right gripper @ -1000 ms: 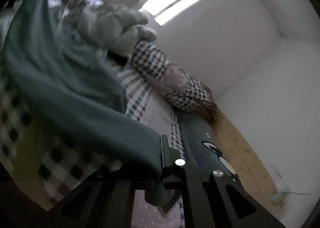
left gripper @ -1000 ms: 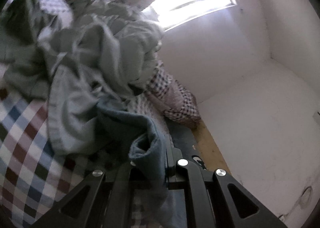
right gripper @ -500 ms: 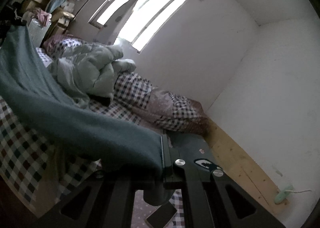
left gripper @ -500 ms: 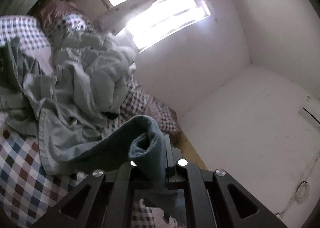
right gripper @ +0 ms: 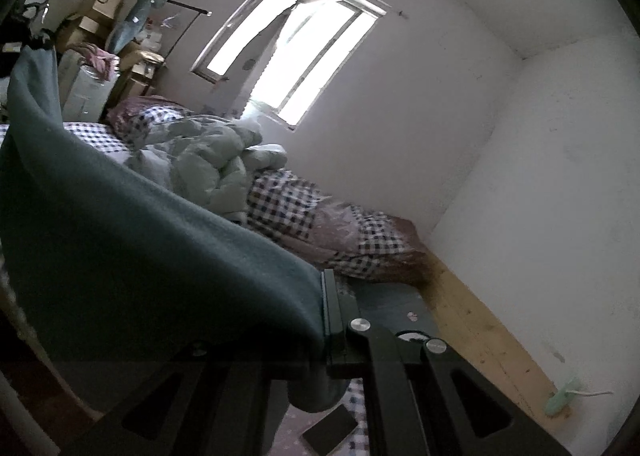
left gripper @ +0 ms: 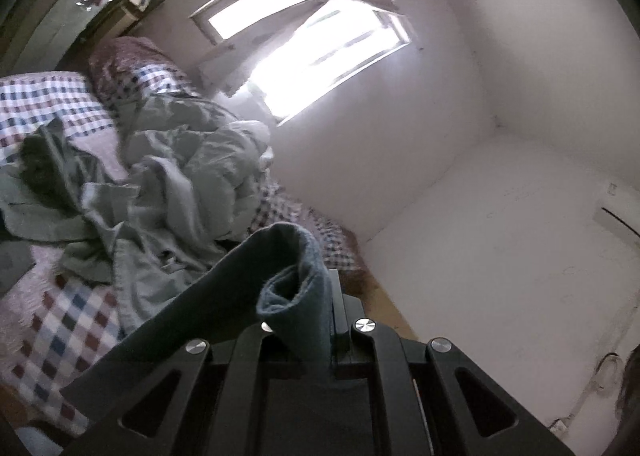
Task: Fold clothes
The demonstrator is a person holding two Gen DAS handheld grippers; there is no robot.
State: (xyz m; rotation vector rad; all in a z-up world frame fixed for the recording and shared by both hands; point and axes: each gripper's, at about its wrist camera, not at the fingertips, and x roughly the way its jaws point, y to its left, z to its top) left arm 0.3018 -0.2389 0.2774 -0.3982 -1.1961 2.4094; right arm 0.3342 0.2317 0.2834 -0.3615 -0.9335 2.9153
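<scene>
Okay, left wrist: my left gripper (left gripper: 298,330) pinches a rolled corner of the teal garment (left gripper: 224,288), held above the checked bed (left gripper: 60,332). Right wrist: right gripper (right gripper: 320,340) clamps another edge of it; thin bite, could slip if I tug.

White walls (right gripper: 540,176), bright window (right gripper: 312,68), checked bed (left gripper: 60,336), wood floor strip (right gripper: 480,328), stacked boxes (right gripper: 104,0).
</scene>
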